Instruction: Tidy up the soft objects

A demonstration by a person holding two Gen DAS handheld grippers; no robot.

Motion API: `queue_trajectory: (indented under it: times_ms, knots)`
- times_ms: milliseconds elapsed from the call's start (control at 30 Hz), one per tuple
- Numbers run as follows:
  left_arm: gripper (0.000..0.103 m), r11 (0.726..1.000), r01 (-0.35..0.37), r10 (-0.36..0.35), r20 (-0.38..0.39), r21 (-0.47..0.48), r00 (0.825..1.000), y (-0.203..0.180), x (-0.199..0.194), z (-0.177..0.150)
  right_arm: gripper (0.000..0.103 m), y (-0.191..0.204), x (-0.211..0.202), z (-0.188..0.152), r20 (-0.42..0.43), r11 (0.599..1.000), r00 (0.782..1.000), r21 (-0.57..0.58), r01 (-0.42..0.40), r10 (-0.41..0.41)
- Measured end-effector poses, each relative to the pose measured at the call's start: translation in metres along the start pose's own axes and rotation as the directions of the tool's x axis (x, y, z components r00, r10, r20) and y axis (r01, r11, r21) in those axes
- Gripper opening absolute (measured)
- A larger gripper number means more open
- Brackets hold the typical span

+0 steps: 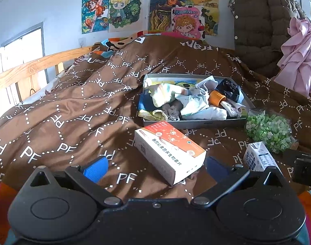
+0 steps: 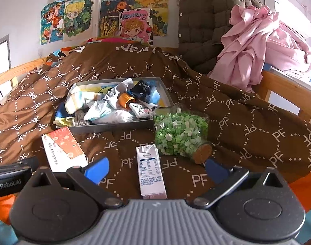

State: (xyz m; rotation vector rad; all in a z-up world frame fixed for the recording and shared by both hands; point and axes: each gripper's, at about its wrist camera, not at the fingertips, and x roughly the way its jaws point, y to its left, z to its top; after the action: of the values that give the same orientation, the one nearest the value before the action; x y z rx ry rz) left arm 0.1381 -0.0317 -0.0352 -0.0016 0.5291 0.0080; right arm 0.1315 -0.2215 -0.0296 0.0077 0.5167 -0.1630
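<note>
- Left gripper: jaws spread wide, nothing between the blue pads. Right-hand pad is dark and partly hidden behind the orange-and-white carton.
- That carton lies on the brown PF-print quilt, just ahead of the jaws and right of centre, its near corner reaching in between the fingers. Cannot tell if it touches a pad.
- Right gripper: jaws also wide apart, holding nothing. White milk carton lies flat right between the fingers, near end cut off by the gripper body. No contact with either pad visible.
- Black edge of the left gripper shows at the left of the right wrist view, partial lettering only, rest cut off.
- Just ahead of the right jaws, slightly right: glass jar on its side, full of green and white bits, cork end toward the right finger. Contents too small to identify.
- Further ahead, centred: grey tray on the quilt holding the soft stuff, a pile of crumpled socks and cloths, plus an orange cap and a dark packet. Items overlap, count unclear.
- Far right: pink garment heaped on the wooden bed rail, quilted olive jacket behind.
- Back wall: cartoon posters, top row cut off by the frame.
</note>
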Motion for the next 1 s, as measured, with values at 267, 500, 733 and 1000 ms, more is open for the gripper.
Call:
queue_trajectory:
  times_ms: [267, 500, 733, 1000]
  knots:
    - [0.102, 1.000, 0.002, -0.002, -0.003, 0.009, 1.000, -0.0016, -0.0002, -0.0003, 0.103, 0.0005, 0.0001, -0.0003, -0.002, 1.000, 1.000, -0.001, 0.002, -0.002]
    - [0.102, 1.000, 0.003, -0.003, -0.008, 0.012, 1.000, -0.0009, 0.0003, -0.0014, 0.103, -0.0010, 0.0005, -0.0006, -0.003, 1.000, 1.000, 0.002, 0.004, -0.004]
    - [0.102, 1.000, 0.004, -0.003, -0.011, 0.014, 1.000, 0.0000, 0.0016, -0.0020, 0.103, -0.0011, 0.0004, -0.0005, -0.003, 1.000, 1.000, 0.002, 0.005, -0.005]
    - [0.102, 1.000, 0.004, -0.004, -0.013, 0.015, 1.000, 0.0006, 0.0017, -0.0022, 0.103, -0.0013, 0.0005, -0.0005, -0.004, 1.000, 1.000, 0.002, 0.005, -0.005]
